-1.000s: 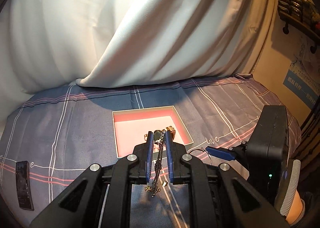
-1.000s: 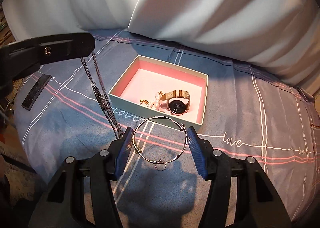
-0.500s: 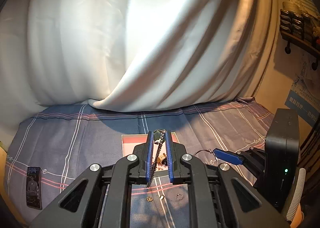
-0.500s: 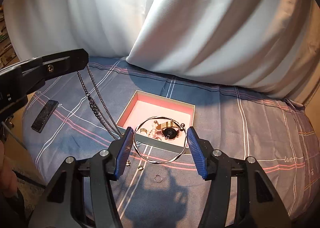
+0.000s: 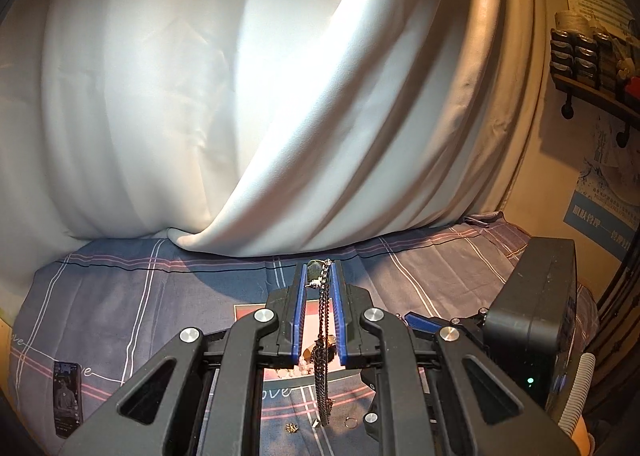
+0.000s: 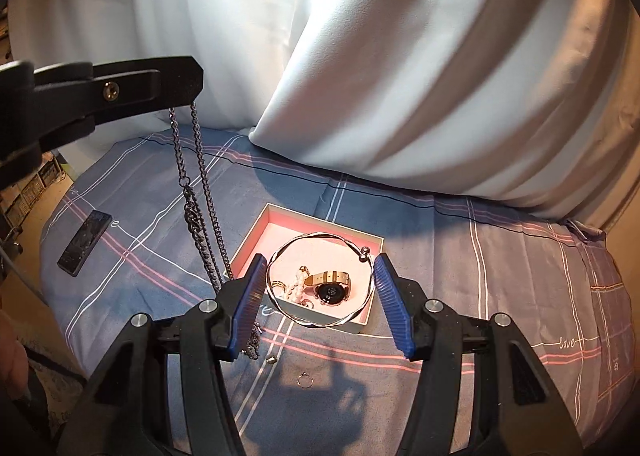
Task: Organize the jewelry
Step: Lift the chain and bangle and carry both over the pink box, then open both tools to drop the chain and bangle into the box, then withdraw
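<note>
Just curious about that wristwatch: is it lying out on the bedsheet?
No, the wristwatch lies inside the pink-lined box, beside other jewelry.

Bedsheet (image 6: 520, 296) w/ "love" script (image 6: 567, 343); wall poster (image 5: 604, 224) txt unreadable.

both wrist views above box (image 6: 372, 242)

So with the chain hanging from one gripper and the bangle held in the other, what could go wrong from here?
1. The chain necklace dangles long from the left gripper; its lower end, near the right gripper's finger, could snag there.
2. The bangle is held only across its rim, so it may pop out.
3. The small ring and loose bits on the bedsheet could get overlooked.
</note>
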Demonstrator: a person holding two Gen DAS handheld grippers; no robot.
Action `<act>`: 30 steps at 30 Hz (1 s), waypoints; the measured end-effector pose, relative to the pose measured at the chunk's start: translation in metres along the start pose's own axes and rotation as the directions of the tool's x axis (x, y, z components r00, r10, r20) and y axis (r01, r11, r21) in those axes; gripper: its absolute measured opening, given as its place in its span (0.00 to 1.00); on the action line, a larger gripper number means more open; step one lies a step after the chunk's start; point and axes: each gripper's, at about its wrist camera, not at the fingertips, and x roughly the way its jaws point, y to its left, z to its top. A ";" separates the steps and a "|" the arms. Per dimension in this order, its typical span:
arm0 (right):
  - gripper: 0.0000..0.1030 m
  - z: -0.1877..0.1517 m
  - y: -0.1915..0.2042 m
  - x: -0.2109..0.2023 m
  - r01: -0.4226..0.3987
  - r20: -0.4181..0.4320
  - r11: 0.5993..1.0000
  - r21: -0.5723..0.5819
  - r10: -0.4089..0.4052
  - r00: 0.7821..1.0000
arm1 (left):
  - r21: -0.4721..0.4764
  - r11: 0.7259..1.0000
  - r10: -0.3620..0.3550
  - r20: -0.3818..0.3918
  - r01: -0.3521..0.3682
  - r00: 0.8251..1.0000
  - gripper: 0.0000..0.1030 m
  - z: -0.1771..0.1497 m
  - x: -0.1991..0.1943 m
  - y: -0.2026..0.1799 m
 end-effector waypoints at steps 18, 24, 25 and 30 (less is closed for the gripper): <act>0.54 0.026 -0.019 0.114 0.005 -0.130 0.999 0.050 0.001 0.992 | -0.052 0.996 0.060 -0.143 -0.068 0.988 0.12 0.000 0.118 0.034; 0.54 0.004 -0.023 0.164 -0.010 -0.240 0.998 0.062 0.025 0.970 | -0.062 0.993 0.086 -0.249 -0.105 0.965 0.12 -0.028 0.162 0.047; 0.54 0.000 -0.024 0.170 -0.014 -0.249 0.998 0.066 0.031 0.968 | -0.069 0.992 0.085 -0.268 -0.107 0.960 0.12 -0.033 0.169 0.050; 0.54 -0.013 -0.023 0.184 -0.012 -0.287 0.998 0.067 0.031 0.957 | -0.084 0.988 0.091 -0.345 -0.128 0.934 0.12 -0.053 0.192 0.060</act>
